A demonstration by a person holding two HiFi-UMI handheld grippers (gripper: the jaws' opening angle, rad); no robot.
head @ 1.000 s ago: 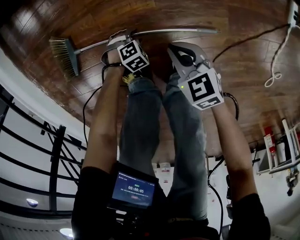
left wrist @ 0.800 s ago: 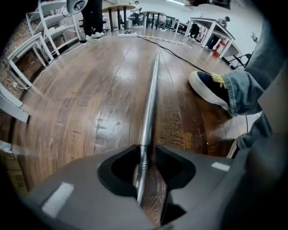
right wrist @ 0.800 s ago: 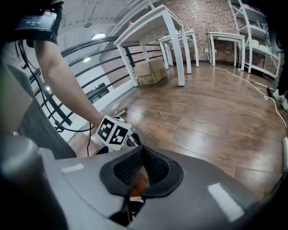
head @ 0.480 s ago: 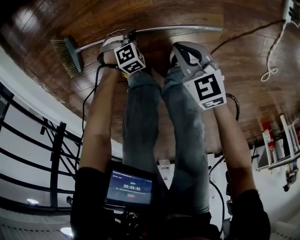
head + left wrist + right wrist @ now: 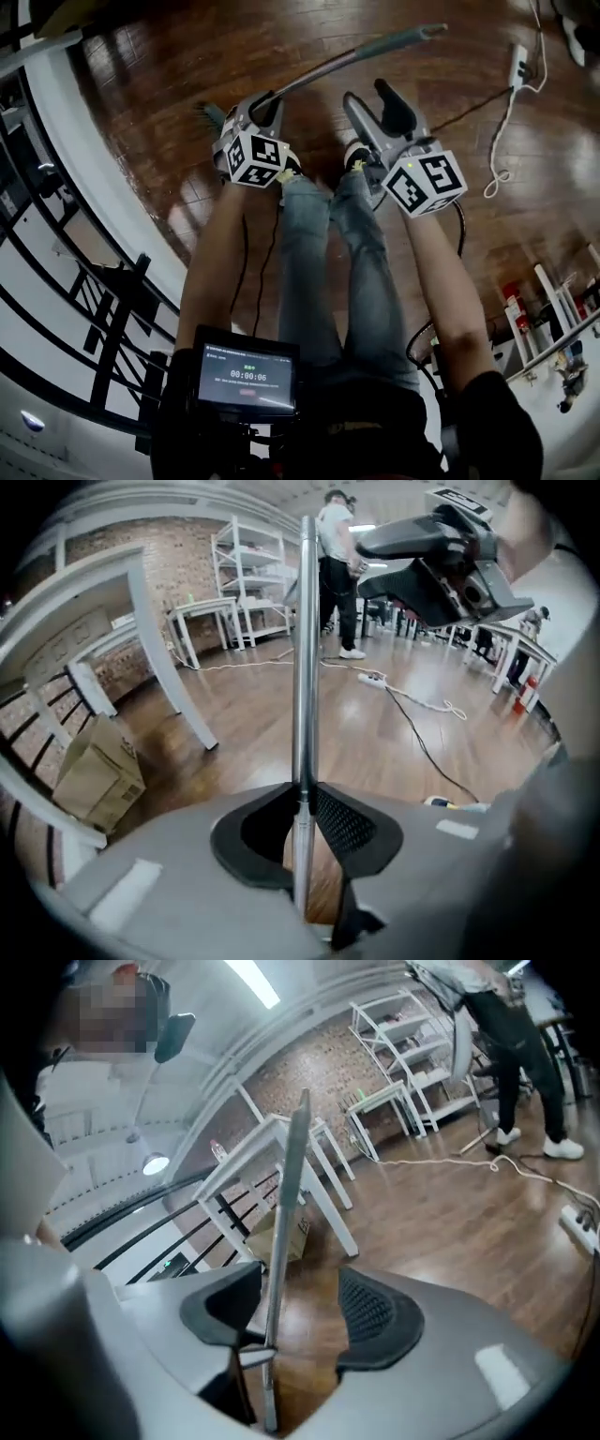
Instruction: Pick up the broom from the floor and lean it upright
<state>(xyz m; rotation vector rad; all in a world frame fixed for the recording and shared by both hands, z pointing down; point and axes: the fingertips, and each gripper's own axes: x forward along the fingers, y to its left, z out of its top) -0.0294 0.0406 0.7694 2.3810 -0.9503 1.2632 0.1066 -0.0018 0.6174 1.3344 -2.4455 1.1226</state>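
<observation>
Currently, the pick-up stage reads as complete. The left gripper (image 5: 262, 108) has its fingers clamped on the metal handle (image 5: 303, 649) of the broom (image 5: 347, 61). In the left gripper view the tube runs straight up between the two pads, and both pads bear on it.

The right gripper (image 5: 300, 1302) is opening. Its fingers stand wide apart. The handle passes through the gap close to the pad at the left of that view, and the other pad is well clear. No clamping shows here, so the load is judged to rest on the left gripper alone.

Position of the broom, head view:
- It lies in front of the person, above the wooden floor (image 5: 141, 94).
- The handle slants from the left gripper toward the far right, and its free end is the farthest point.
- The broom head (image 5: 208, 114) sits just left of the left gripper and is mostly hidden. Whether the bristles touch the floor cannot be told.

Remaining steps, as judged:
- Raise the handle from its slant to vertical.
- Carry the broom to a support. The black railing (image 5: 103, 309) at the near left and the white desk (image 5: 141, 602) are candidates.
- Rest the handle against the support and release. The broom leans on nothing yet
</observation>
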